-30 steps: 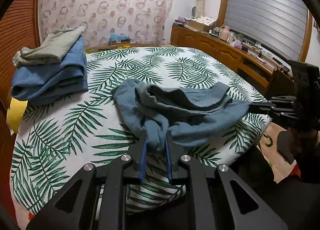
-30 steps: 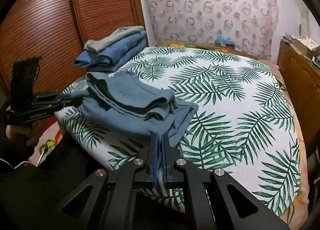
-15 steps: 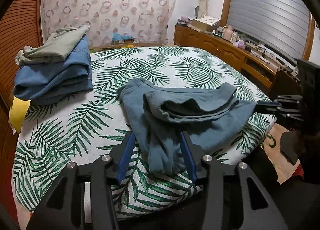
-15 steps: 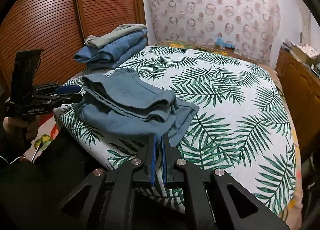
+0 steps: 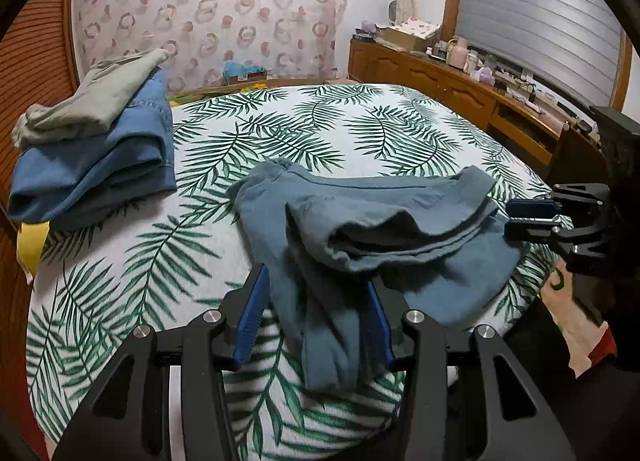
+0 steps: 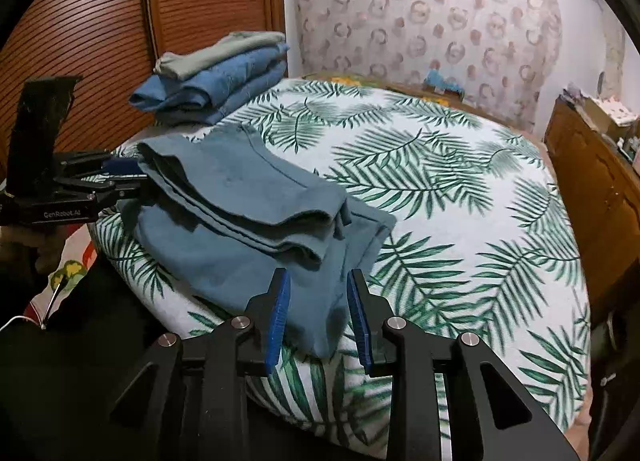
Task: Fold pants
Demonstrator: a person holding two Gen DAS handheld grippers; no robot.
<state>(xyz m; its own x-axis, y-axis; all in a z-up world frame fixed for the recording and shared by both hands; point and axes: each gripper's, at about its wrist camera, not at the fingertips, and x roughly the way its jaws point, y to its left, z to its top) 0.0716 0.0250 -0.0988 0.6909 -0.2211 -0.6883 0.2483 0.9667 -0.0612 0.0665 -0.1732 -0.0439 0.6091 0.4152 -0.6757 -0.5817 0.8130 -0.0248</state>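
Observation:
Grey-blue pants [image 5: 372, 237] lie loosely folded in layers on the leaf-print bed [image 5: 328, 129], near its front edge. My left gripper [image 5: 316, 317] is open, its blue pads either side of one hanging end of the pants. My right gripper [image 6: 318, 313] is open too, its pads astride the other end [image 6: 320, 301]. Each gripper shows in the other's view: the right one [image 5: 532, 217] at the pants' right edge, the left one [image 6: 120, 177] at their left edge. The pants also show in the right wrist view [image 6: 248, 217].
A stack of folded clothes, blue denim under a grey-green piece [image 5: 96, 149], sits at the bed's far left corner [image 6: 216, 77]. A wooden wardrobe [image 6: 120, 33] stands behind it. A wooden dresser with clutter [image 5: 460, 81] runs along the right side of the bed.
Both grippers were shut on the pants' ends one second ago. The left opened first, then the right; the pants have dropped onto the bed.

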